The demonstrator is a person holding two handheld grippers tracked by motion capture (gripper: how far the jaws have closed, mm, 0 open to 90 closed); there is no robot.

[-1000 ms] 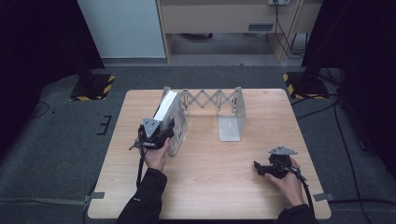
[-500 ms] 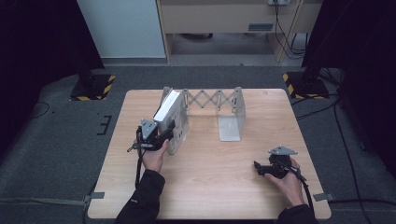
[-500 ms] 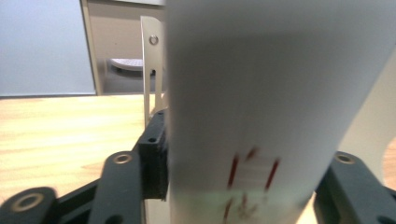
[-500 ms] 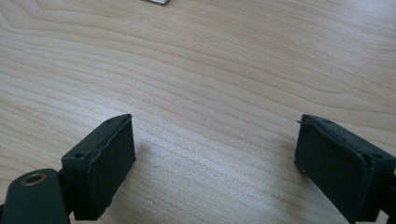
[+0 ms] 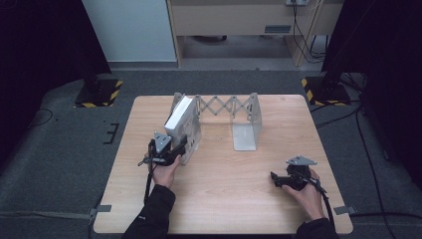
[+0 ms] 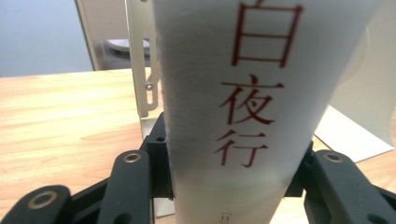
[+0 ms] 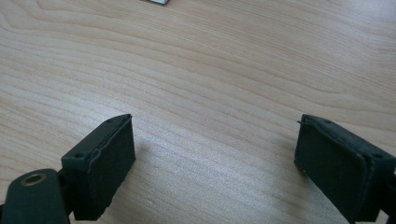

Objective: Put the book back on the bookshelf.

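Comparing with the two earlier high views: very little is changing. The left hand-held gripper (image 5: 174, 149) is staying clamped on the white book (image 5: 180, 122), at the same place near the left end plate of the expandable book rack (image 5: 225, 106). The book is standing on its lower edge, leaning a little, its spine facing back toward the gripper.

In the left gripper view the jaws are pressing on both sides of the book's spine (image 6: 243, 116), low down, just above its bottom edge; red characters are running down the spine directly ahead of the jaws. The cream rack end plate (image 6: 142, 60) is showing just beyond and to the left of the book; whether the two are touching, I cannot tell.

The right hand-held gripper (image 5: 284, 180) is resting on the counter (image 5: 278, 124), well apart from book and rack, unmoved over the last second. Its jaws are standing wide apart with bare wood between them (image 7: 215, 154); nothing is being held.

Judgement: the placing of the book in the rack is in its final settling phase. Because the book is not shifting between frames, it is probably seated already, and the likely next move is opening the left jaws. Risk: the leaning book may tip once released, since nothing is bracing its right side.
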